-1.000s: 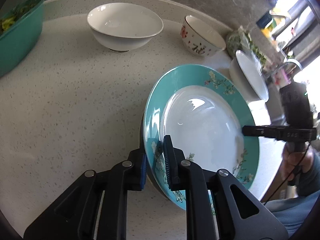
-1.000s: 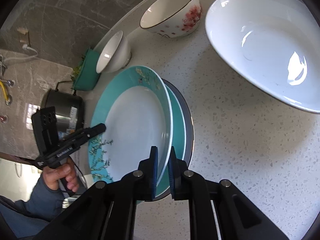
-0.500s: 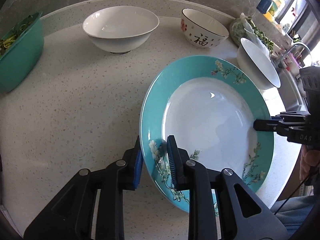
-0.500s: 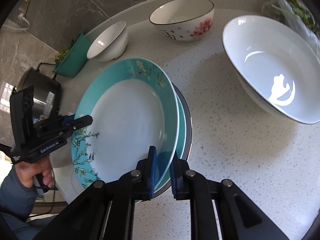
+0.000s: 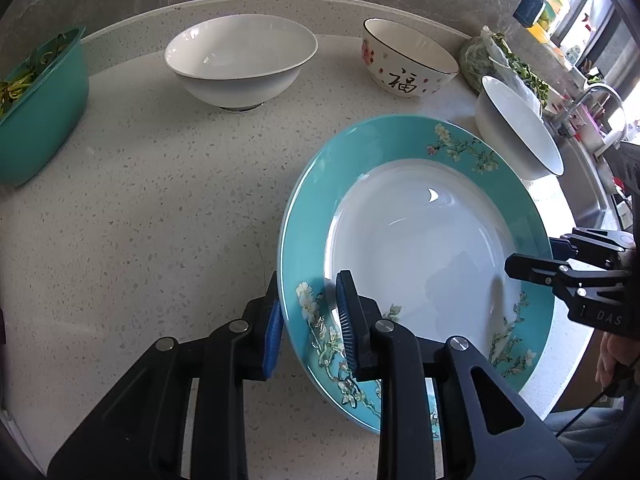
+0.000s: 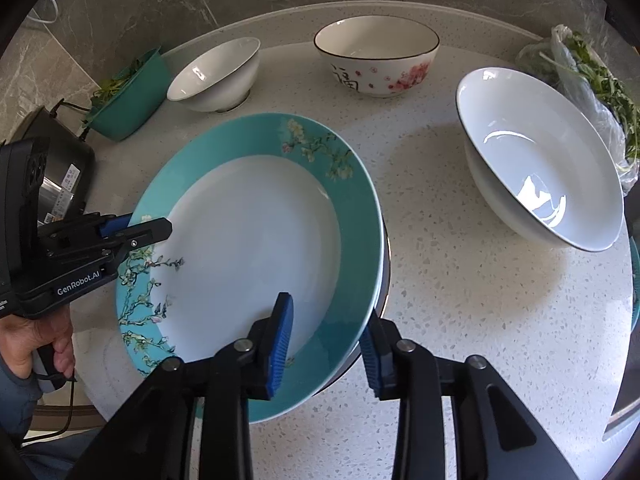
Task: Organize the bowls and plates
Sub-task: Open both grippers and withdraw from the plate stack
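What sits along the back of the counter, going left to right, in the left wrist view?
Teal tub of greens → plain white bowl → flowered bowl with a black character → bagged greens.

The floral bowl (image 5: 408,58) bears the black character "福". The left gripper (image 6: 132,232) reads "GenRobot.AI"; the right gripper (image 5: 532,264) shows "DAS".
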`<state>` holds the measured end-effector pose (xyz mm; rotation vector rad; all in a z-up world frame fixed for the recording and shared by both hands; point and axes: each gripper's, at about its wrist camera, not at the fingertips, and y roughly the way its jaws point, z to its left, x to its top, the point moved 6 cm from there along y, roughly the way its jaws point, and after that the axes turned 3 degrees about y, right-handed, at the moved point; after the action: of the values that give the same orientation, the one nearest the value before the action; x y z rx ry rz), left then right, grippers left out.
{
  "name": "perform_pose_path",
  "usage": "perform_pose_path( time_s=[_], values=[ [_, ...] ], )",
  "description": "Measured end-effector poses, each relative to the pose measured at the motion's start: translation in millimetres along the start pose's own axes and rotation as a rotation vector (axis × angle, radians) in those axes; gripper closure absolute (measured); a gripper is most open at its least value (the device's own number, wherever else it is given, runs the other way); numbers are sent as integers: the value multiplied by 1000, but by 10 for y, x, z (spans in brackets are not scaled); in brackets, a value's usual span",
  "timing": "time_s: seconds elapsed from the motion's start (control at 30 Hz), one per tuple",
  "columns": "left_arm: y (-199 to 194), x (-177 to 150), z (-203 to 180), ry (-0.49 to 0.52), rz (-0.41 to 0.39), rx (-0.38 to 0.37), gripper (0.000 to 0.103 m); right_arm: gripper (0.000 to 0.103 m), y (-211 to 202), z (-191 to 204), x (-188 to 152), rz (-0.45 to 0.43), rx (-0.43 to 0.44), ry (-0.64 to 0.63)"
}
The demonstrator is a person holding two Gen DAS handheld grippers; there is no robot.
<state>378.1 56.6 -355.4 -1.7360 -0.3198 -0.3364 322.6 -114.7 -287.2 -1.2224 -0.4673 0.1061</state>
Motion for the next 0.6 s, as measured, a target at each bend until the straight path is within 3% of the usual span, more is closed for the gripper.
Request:
perform_pose_path(
  time_s=[0.2,0.43,0.47,0.53,0.6],
  values=[
    [13,6,-46,19,-3,16,76,64,2,24,-23,-21,-13,44],
    [61,-2,-101,17,-8,-6,59,59,-46,-28,-40,-54,-12,100],
    [71,-3,-109,16,-7,-11,56,55,-52,-53,-53,-55,4,119],
    [86,-1,-114,10,-5,-20,53,49,-83,-138,-60,-69,129,231],
    [94,3,-124,8,-6,-22,52,49,-110,-184,-63,-76,131,253]
  ],
)
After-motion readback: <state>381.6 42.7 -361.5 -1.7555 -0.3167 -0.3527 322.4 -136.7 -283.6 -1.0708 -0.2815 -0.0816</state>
